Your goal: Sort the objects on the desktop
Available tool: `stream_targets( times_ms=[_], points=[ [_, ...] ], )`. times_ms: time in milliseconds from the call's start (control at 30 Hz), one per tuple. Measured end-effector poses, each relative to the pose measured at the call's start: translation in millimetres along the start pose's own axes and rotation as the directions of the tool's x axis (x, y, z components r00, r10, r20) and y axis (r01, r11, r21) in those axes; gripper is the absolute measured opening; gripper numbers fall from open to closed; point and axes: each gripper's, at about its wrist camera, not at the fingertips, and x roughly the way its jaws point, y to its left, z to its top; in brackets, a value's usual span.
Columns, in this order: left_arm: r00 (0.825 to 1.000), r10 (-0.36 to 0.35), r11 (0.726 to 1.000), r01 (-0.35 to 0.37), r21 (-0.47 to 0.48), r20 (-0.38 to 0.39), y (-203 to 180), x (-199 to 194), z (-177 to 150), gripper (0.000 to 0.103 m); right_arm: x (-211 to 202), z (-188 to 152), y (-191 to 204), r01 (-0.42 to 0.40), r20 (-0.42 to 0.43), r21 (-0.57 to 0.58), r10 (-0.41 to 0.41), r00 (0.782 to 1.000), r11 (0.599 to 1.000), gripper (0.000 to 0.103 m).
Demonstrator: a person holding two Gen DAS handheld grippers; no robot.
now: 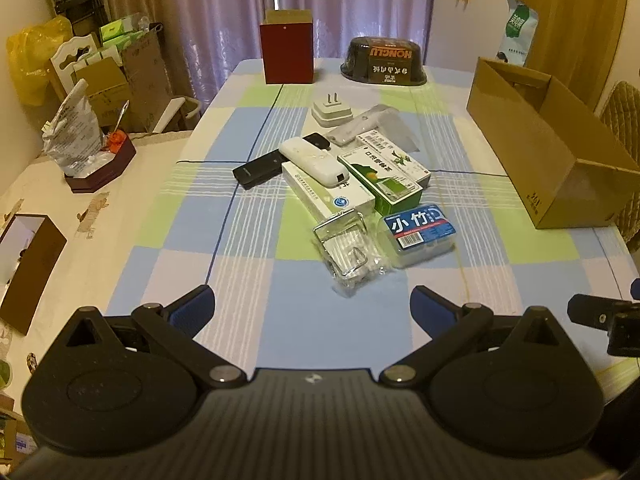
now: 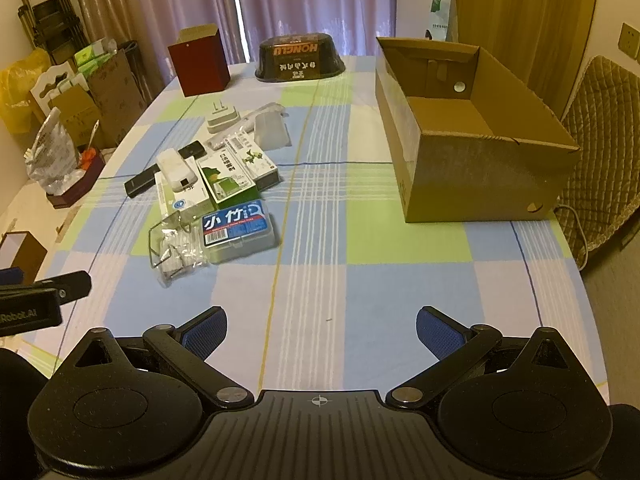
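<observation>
A heap of small objects lies mid-table: a blue-labelled clear case, a bagged metal clip, a green box, a long white box, a white dongle, a black remote and a white plug. An open cardboard box stands to the right. My left gripper is open, short of the heap. My right gripper is open over bare cloth.
At the table's far end stand a red box and a dark oval tub. A padded chair sits right of the table. A side table with a bag and boxes lies to the left.
</observation>
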Motion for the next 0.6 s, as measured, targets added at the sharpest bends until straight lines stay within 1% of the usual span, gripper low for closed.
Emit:
stream_targets(
  times_ms=[233, 333, 433, 600],
  points=[
    [0.999, -0.012, 1.000, 0.011, 0.014, 0.035, 8.9, 5.4, -9.7, 0.102, 3.8, -3.0, -2.2, 0.007, -0.011, -0.007, -0.008, 1.000, 1.000, 0.103],
    [1.000, 0.000, 1.000, -0.001, 0.021, 0.017, 13.3, 5.7, -13.6, 0.102, 5.4, -4.3, -3.1, 0.011, -0.016, -0.010, -0.011, 1.000, 1.000, 0.103],
    [1.000, 0.011, 0.999, -0.011, 0.043, -0.001, 10.0, 8.1, -11.3, 0.102, 7.0, -5.6, -4.1, 0.014, -0.020, -0.013, -0.014, 1.000, 1.000, 0.103],
    [1.000, 0.012, 0.999, -0.011, 0.052, -0.019, 9.5, 11.1, -12.2, 0.102, 9.6, -8.2, -5.7, 0.012, -0.025, -0.013, -0.013, 1.000, 1.000, 0.103]
  ],
)
